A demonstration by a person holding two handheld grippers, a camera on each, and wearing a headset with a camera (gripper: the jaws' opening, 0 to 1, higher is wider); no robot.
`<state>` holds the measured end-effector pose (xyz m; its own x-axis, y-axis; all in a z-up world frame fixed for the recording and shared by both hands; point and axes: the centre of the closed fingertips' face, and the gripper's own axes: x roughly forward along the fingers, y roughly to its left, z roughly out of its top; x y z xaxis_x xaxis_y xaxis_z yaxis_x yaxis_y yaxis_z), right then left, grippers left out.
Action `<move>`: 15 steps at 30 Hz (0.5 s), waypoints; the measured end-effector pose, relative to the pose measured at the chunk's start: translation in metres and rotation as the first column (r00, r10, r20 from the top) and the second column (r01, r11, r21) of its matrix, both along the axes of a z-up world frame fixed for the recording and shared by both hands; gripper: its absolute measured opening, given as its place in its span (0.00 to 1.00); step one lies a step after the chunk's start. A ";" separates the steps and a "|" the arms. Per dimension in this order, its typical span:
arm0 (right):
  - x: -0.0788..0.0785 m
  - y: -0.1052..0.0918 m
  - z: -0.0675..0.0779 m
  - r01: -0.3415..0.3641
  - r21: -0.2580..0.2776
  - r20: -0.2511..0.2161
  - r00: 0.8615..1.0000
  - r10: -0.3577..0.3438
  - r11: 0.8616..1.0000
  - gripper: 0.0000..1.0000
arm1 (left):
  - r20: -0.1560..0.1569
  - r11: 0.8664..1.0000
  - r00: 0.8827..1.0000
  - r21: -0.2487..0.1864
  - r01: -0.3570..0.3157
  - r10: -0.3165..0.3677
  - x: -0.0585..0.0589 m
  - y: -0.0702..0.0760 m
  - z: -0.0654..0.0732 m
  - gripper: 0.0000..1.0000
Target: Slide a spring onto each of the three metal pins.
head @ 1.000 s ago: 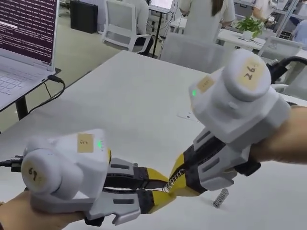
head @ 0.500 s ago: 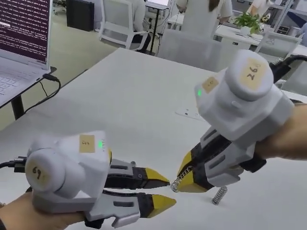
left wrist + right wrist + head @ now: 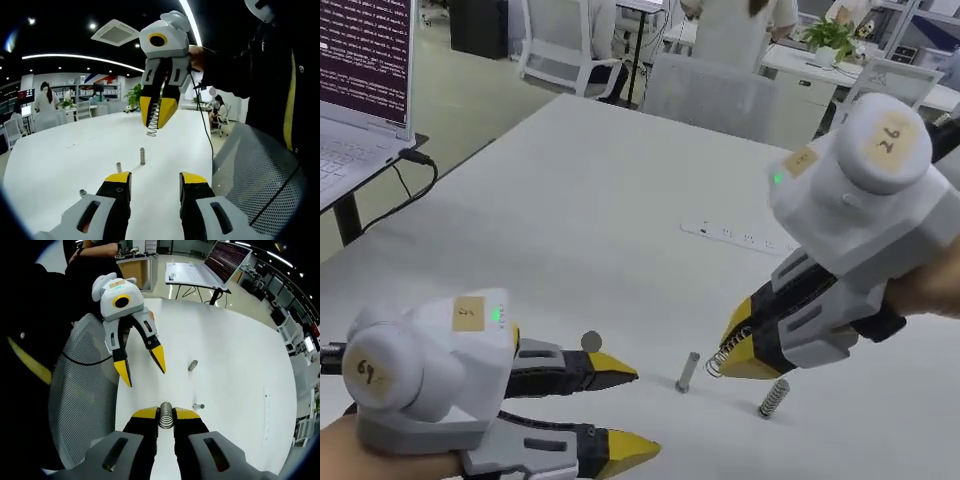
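Observation:
My right gripper (image 3: 738,352) hangs tilted over the white table (image 3: 620,200), shut on a spring (image 3: 720,357) that sticks out of its yellow tips. Just below and left of it stands a bare metal pin (image 3: 687,371). A second pin wears a spring (image 3: 773,397) to the right. A third pin (image 3: 591,341) stands by my left gripper (image 3: 625,412), which is open and holds nothing. In the left gripper view, the right gripper (image 3: 157,109) dangles the spring (image 3: 152,123) above the sprung pin (image 3: 142,156) and bare pin (image 3: 119,167). In the right gripper view, the spring (image 3: 166,416) sits between shut jaws.
A laptop (image 3: 360,80) with a cable sits on a side table at the far left. A white power strip (image 3: 740,237) lies mid-table. Office chairs and people stand beyond the far edge. A mesh chair back (image 3: 250,165) is close behind the table's near side.
My right gripper has pulled up and to the right, away from the left gripper, keeping the spring. The left jaws have spread wider. The pins have come into sight.

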<state>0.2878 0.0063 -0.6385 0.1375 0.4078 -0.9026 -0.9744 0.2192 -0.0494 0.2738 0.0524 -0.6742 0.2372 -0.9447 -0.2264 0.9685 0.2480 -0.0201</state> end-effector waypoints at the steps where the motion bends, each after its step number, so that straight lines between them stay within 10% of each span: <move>1: 0.001 -0.002 0.000 0.007 0.002 -0.001 1.000 -0.007 1.000 0.09 | -0.005 1.000 1.000 0.001 -0.002 0.002 0.000 0.002 -0.002 0.35; 15: 0.021 -0.011 -0.006 0.044 -0.016 0.033 0.998 -0.044 0.999 0.09 | -0.030 0.997 0.997 0.041 -0.064 0.066 -0.004 0.022 -0.023 0.51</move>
<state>0.3088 -0.0044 -0.6447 0.1847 0.3854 -0.9041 -0.9617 0.2606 -0.0854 0.2701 0.0739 -0.6972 0.2901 -0.9176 -0.2719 0.9494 0.3117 -0.0387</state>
